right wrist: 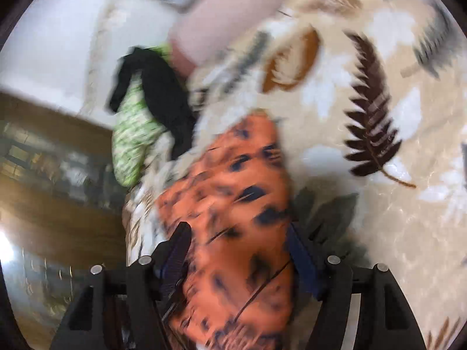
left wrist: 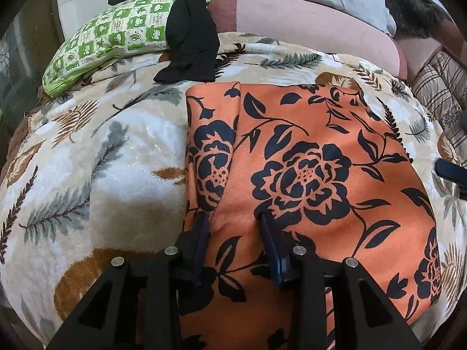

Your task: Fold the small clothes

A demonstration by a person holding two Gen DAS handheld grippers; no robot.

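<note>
Orange satin cloth with black floral print (left wrist: 306, 175) lies on beige leaf-patterned fleece blanket (left wrist: 102, 160). Left gripper (left wrist: 233, 218) jaws spread over it; right gripper (right wrist: 236, 233) jaws spread, cloth between. Green-checked pillow (left wrist: 111, 35) behind.

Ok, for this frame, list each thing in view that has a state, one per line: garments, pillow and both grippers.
Orange floral garment: spread flat on the leaf-print blanket, left strip folded over.
Black garment: unfolded, draped over the pillow and onto the blanket.
Green checked pillow: lying on the blanket, partly covered.
Left gripper: open, fingers over the orange cloth.
Right gripper: view blurred; orange cloth sits between the fingers, grip unclear.
</note>
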